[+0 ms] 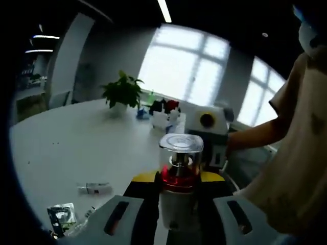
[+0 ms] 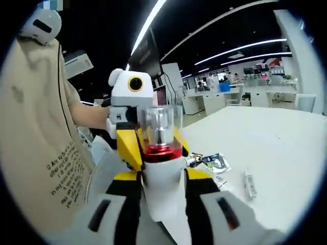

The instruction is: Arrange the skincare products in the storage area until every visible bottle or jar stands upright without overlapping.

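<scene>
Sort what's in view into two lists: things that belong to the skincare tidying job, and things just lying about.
Job:
- bottle with clear cap and red collar, held between both grippers
- left gripper
- right gripper
- small tube lying flat on the white table
- sachet, possibly

Lying about:
- potted plant
- red and black items by the plant

The right gripper (image 2: 162, 214) holds a white bottle (image 2: 162, 168) upright between its jaws; the bottle has a red band and a clear cap. Straight across from it the left gripper (image 2: 134, 148), white and yellow, also closes on the bottle from the far side, with a person's beige printed shirt (image 2: 41, 138) beside it. On the white table (image 2: 276, 153), near its closer edge, lie a small tube (image 2: 250, 184) and a dark packet (image 2: 212, 162), well apart from the bottle.
</scene>
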The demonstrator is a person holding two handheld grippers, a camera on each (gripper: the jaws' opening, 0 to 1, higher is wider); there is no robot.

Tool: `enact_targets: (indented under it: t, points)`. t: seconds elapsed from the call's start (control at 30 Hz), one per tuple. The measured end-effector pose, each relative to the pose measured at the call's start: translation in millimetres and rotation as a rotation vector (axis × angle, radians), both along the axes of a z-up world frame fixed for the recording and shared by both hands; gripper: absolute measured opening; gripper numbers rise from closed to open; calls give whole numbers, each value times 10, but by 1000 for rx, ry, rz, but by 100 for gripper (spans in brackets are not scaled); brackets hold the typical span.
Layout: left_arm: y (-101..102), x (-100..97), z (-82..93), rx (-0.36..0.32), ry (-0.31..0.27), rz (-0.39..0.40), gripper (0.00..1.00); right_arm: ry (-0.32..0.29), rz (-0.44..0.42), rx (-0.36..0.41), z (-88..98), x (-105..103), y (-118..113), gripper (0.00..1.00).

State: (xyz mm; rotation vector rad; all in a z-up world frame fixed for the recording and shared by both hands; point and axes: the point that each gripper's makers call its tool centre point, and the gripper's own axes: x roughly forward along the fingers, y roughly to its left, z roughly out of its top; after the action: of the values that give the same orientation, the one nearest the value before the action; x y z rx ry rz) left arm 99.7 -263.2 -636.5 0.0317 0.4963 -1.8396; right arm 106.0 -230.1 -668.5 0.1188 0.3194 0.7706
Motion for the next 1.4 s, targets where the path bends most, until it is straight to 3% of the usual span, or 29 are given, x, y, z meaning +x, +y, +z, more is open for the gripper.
enact_targets:
  t: [0.1,0.2,0.33,0.67,0.87,1.23,1.4]
  points:
    - [-71,-27,-82,12,-17,-21,23,-1,12,-29,-97,-1,-17,30]
    - [-138,-8,-204,31,-54,-26,24,9,-29,-75,-237,43,-119,30]
    - [-239,26,-359,37,-44,-31,25,-3,-72,-147,-400,83,-250,29]
    - [-444,119,-744,73,-17,-14,27,50,-91,-215,-827,200,-489,29]
    - [-573,171,-998,99,-74,-2,28,79,-109,-298,-1104,300,-631,29]
    - [-760,335,-1205,119,-50,31,29,108,-142,-343,-1322,416,-853,29]
    - [-837,447,-1179,95,-26,52,29,93,-150,-336,-1295,512,-933,29]
